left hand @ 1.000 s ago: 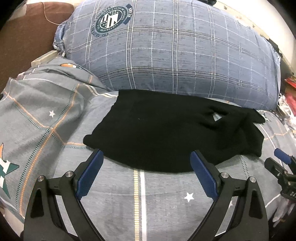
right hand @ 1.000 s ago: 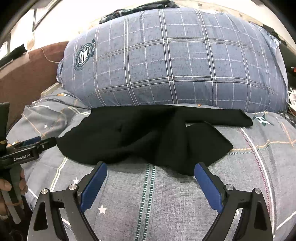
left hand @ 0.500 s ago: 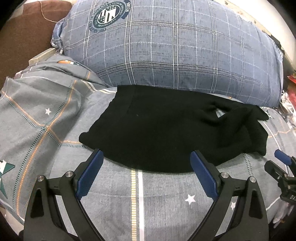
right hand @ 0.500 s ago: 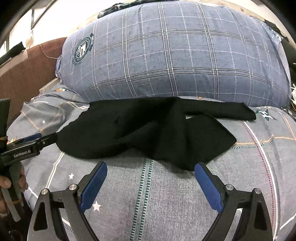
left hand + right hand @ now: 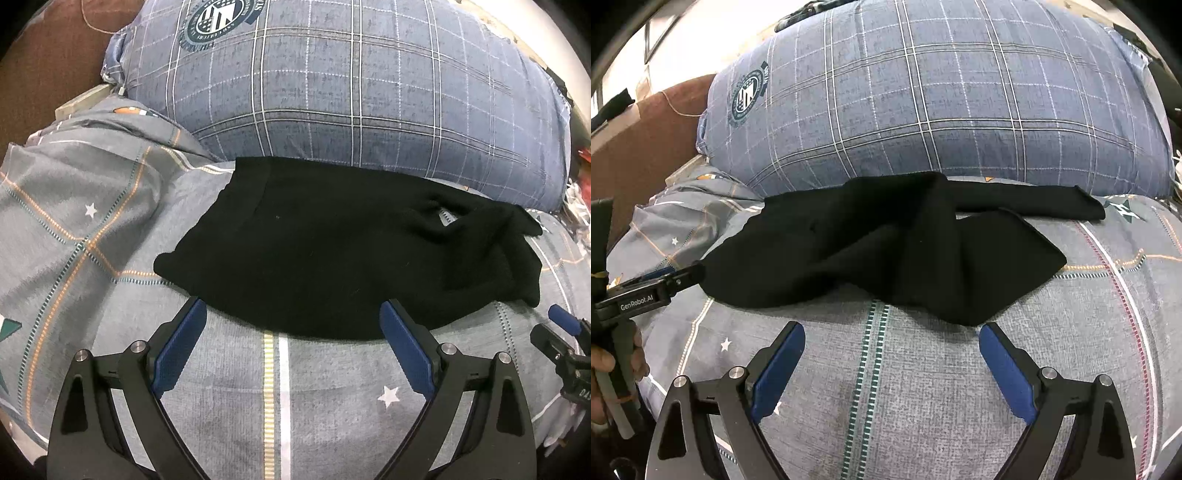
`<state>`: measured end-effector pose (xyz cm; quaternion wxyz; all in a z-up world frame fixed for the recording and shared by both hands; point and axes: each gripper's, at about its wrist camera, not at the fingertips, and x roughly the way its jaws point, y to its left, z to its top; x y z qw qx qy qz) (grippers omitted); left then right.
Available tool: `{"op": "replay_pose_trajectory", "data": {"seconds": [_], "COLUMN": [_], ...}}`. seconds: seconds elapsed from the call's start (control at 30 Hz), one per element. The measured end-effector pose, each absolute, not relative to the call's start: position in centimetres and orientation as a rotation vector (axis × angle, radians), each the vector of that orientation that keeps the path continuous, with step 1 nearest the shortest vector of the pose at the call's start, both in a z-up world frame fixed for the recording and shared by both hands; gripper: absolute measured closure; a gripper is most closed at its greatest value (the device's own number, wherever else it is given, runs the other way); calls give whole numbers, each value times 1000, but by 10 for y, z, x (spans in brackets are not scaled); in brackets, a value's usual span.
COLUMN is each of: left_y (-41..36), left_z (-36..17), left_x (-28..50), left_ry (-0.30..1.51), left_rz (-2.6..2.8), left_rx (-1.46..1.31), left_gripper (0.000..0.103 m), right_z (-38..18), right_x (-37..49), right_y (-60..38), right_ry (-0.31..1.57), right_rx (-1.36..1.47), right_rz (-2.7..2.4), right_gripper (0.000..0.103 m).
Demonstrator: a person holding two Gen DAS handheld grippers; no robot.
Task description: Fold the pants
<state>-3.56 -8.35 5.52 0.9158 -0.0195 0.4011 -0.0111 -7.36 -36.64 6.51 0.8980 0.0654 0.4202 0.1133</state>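
Soft, even indoor light, brightest in the washed-out upper corners. The black pants (image 5: pixel 332 251) lose nearly all fold detail. Strong fisheye bending and dark vignetting ring both views; focus is sharp.

"GenRobot.AI" stands in white on the black left gripper (image 5: pixel 685 275), left of the right tongs. The pillow (image 5: pixel 923 103) crest lettering beyond is unreadable

The black plastic left gripper (image 5: pixel 291 325) carries blue ribbed pads (image 5: pixel 181 349) on angled black fingers, with silver screw heads and triangular cut-outs in its arms. The black plastic right gripper (image 5: pixel 891 339) is built the same way — white "GenRobot.AI" lettering runs along the left gripper's side in the right wrist view.
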Motion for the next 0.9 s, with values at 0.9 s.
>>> {"op": "replay_pose_trajectory", "data": {"seconds": [0.9], "left_y": [-45], "left_z": [19], "left_x": [14], "left_ry": [898], "left_rz": [-12], "left_rx": [-388], "left_gripper": [7], "right_z": [40], "right_x": [-39], "right_y": [-442], "right_ry": [863], "right_rx": [511], "right_rz": [172], "right_gripper": [8]}}
